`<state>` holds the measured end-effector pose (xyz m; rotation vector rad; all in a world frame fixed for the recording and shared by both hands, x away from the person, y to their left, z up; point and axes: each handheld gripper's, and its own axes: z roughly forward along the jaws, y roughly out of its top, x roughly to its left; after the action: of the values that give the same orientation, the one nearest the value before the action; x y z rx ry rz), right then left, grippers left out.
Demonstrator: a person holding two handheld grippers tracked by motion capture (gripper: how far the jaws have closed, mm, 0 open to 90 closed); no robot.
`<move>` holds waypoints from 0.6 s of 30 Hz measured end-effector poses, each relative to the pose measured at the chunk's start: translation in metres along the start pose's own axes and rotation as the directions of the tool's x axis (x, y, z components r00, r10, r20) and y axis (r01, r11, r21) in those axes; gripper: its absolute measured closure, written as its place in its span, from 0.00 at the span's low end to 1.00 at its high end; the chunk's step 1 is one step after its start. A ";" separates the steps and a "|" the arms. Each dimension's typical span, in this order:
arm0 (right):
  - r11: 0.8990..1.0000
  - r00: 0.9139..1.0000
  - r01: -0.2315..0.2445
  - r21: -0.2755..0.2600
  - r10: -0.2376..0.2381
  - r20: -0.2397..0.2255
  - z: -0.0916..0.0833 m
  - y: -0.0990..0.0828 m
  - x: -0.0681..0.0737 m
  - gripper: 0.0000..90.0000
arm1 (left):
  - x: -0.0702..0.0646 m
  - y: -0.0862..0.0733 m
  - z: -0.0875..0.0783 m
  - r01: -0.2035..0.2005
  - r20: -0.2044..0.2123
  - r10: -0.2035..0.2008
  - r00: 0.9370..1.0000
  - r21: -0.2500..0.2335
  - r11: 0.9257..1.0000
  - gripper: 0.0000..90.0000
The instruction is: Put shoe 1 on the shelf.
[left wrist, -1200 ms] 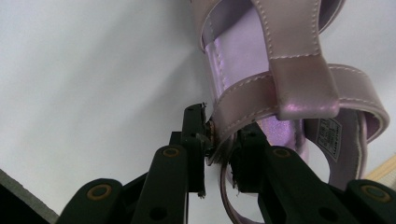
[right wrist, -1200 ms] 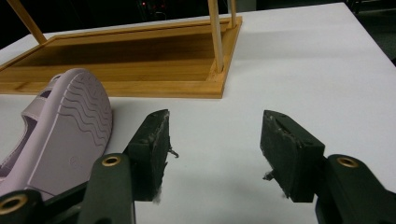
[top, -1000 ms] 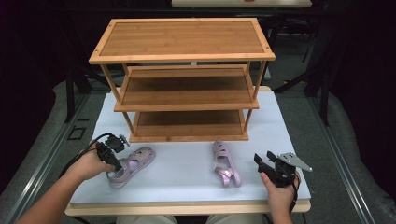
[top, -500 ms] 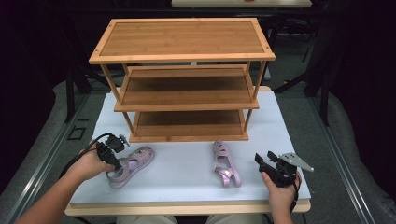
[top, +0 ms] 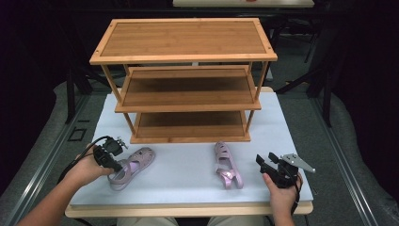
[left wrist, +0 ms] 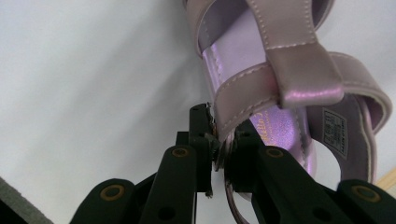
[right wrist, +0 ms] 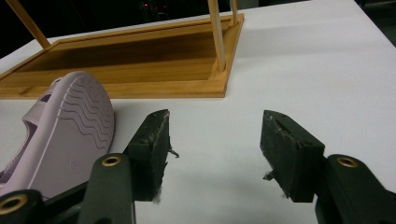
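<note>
Near the table's (top: 188,200) front-left corner, the left gripper (left wrist: 219,140) had just been closing and pinched the left sandal's (top: 131,162) side strap; a deeper bite would steady the lift to the rack (top: 188,101). Toward the front-right corner, beside the right sandal (top: 227,165), the right gripper (right wrist: 212,149) was released.

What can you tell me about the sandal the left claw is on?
The left sandal is a small, shiny lilac one of leather-like material, with crossing stitched straps, a heel strap and a glittery insole bearing a printed label. It lies sole-down on the white table, toe toward the wooden rack. The left claw has just been closing and pinches a side strap near the heel.
</note>
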<state>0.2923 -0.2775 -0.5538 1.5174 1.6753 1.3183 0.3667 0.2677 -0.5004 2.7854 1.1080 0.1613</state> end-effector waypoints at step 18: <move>0.999 0.999 -0.038 0.000 0.038 -0.015 0.003 -0.001 -0.003 0.47 | -0.027 -0.045 -0.050 0.253 0.118 -0.241 0.963 -0.700 0.668 0.92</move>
<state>0.2949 -0.2797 -0.5565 1.5504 1.6627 1.3526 0.3098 0.2858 -0.4598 1.9194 1.0984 0.4334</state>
